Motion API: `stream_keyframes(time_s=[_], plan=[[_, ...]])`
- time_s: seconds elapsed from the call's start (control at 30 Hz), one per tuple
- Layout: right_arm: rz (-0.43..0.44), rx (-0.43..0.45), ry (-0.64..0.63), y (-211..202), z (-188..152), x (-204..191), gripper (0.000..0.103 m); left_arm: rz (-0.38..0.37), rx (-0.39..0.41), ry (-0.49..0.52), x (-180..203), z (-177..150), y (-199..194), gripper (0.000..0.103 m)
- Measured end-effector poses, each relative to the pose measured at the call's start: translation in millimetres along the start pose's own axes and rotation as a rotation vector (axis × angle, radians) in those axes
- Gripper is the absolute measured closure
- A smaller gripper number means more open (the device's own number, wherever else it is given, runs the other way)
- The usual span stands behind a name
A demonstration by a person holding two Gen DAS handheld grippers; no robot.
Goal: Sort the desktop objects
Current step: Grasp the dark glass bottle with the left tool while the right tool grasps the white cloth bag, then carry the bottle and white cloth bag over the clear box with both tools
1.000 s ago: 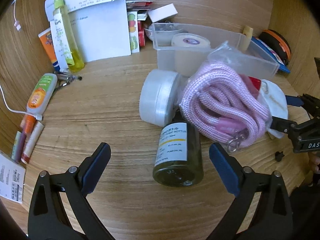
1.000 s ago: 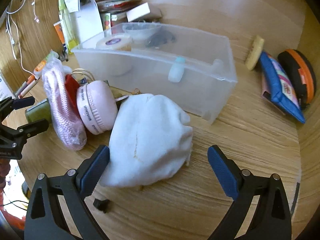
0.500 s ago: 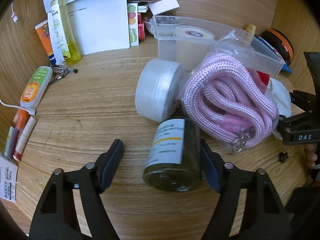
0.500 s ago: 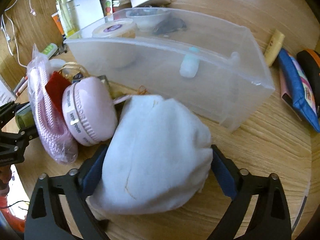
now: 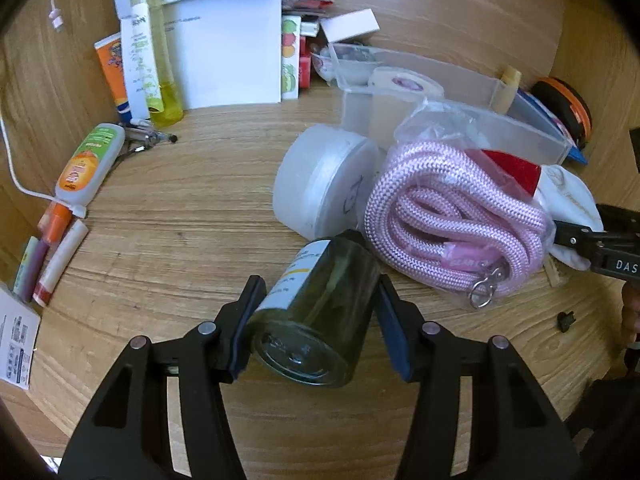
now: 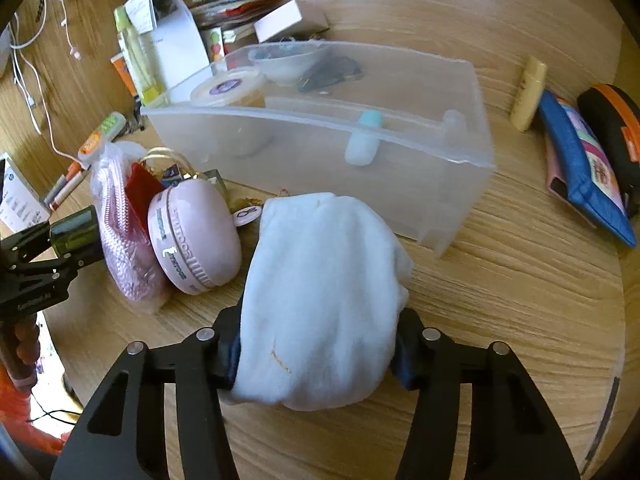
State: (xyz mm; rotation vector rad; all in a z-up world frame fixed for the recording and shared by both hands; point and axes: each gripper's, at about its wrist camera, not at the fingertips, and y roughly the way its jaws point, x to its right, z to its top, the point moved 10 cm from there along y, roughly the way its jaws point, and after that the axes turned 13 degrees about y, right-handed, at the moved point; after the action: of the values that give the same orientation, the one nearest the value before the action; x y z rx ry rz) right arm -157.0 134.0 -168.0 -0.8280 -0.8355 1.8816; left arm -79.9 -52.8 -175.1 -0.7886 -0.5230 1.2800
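- Left tool: jaws have just been closing and now clamp a dark green jar across its body. The jar lies on its side on the desk, base toward the camera, white label facing up and left.
- Right tool: jaws have just been closing and now press into both sides of a white pouch, which bulges between them. The pouch rests on the desk just in front of a clear bin.
- Just behind the jar: a white tub on its side and a bagged pink rope, both touching or nearly touching the jar's far end.
- Left of the pouch: a pink round case standing on edge, leaning against the bagged rope.
- The bin holds a tape roll, a small bowl and a pale blue capsule.
- Toward the desk's right edge: a blue wallet and a black-and-orange case, well apart from the pouch.
- Toward the left edge: a yellow spray bottle upright, and an orange-labelled tube lying flat.
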Motion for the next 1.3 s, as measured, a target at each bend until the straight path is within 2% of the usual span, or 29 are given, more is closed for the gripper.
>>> stream_keyframes(time_s=[0.1,0.23,0.73,1.0,1.3], plan=[[0.018,0.018,0.025,-12.2,0.1,6.0,0.054,0.001,0.026,-0.003,-0.3,1.4,-8.8,0.051],[0.045,0.042,0.067,-25.3,1.3,11.4,0.054,-0.024,0.045,-0.003,5.8,1.7,-16.7,0.062],[0.112,0.163,0.130,-72.7,16.7,23.7,0.053,-0.011,0.068,-0.053,1.5,-3.5,-32.9,0.063],[0.147,0.194,0.133,-83.3,25.0,20.6,0.053,-0.013,0.143,-0.072,-1.9,18.2,-57.2,0.063],[0.190,0.223,0.136,-96.7,43.8,17.3,0.053,-0.060,0.205,-0.069,-3.3,55.2,-72.4,0.063]])
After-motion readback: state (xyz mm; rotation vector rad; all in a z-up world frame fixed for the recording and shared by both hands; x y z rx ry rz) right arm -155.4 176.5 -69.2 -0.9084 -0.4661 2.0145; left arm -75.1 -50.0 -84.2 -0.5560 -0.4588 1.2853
